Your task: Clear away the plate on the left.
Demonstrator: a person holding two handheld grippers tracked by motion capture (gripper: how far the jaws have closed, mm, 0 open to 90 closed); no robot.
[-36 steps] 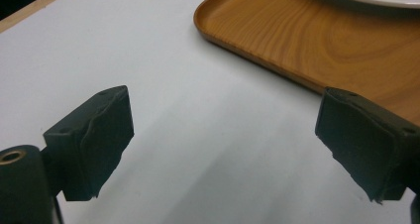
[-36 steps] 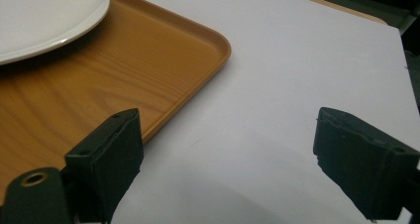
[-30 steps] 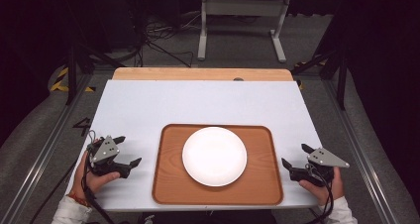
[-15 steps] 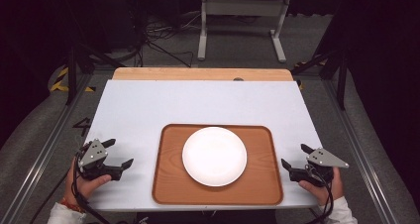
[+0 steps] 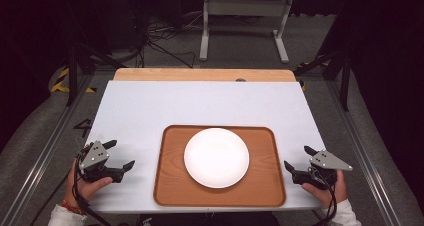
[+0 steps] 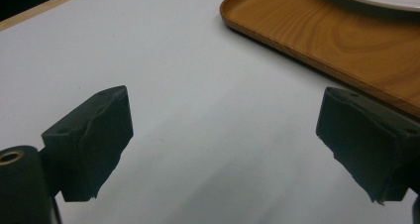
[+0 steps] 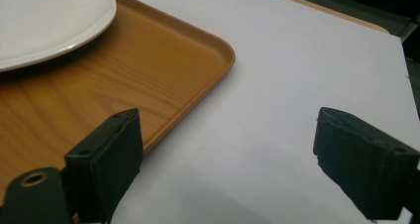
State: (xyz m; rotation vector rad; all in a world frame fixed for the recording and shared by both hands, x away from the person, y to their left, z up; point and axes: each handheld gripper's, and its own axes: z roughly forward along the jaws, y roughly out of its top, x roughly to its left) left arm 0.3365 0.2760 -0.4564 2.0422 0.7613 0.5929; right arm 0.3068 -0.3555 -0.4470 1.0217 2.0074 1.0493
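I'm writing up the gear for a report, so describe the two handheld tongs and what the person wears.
Both the left tongs and the right tongs are black, each with two blocky jaws and a grey three-cornered plate on top. A black cable trails from each. The person wears white sleeves and a reddish band at the left wrist.

One wooden tray [image 5: 167,186]. One white plate [image 5: 216,157], on tray. One table [image 5: 200,103] with white top. Two handheld grippers: left gripper [image 5: 119,154], right gripper [image 5: 299,158]. Two black jaws per gripper, four jaws total, each pair standing apart. Two hands: left hand [image 5: 89,187], right hand [image 5: 330,192]. One grey three-cornered plate on each gripper, two total.
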